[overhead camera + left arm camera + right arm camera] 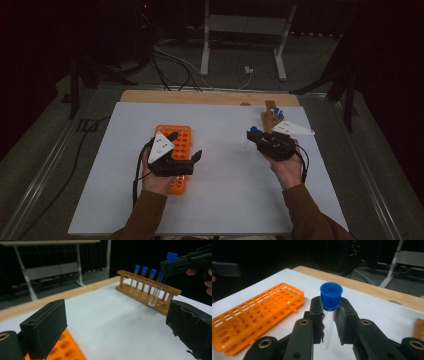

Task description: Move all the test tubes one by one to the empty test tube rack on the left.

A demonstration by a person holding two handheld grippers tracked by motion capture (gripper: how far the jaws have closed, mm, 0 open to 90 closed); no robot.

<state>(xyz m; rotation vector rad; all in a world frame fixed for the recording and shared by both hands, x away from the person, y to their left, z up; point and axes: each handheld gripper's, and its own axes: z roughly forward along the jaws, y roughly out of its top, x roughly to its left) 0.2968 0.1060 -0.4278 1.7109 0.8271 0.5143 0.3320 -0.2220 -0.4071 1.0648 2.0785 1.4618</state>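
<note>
My right gripper [329,315] is shut on a clear test tube with a blue cap [331,296], held upright above the white mat. In the high view the right gripper [256,136] hovers just in front of the wooden tube rack [270,119], which holds several more blue-capped tubes [144,270]. In the left gripper view the held tube [156,293] hangs in front of that wooden rack [147,291]. My left gripper [186,145] stands open and empty over the orange plastic rack [181,137], its fingers [45,326] wide apart. The orange rack [259,312] lies flat with its holes empty.
A white mat [220,190] covers the table, with a wooden strip [210,97] along the far edge. Beyond the table are cables and a white metal stand [245,30] on a dark floor.
</note>
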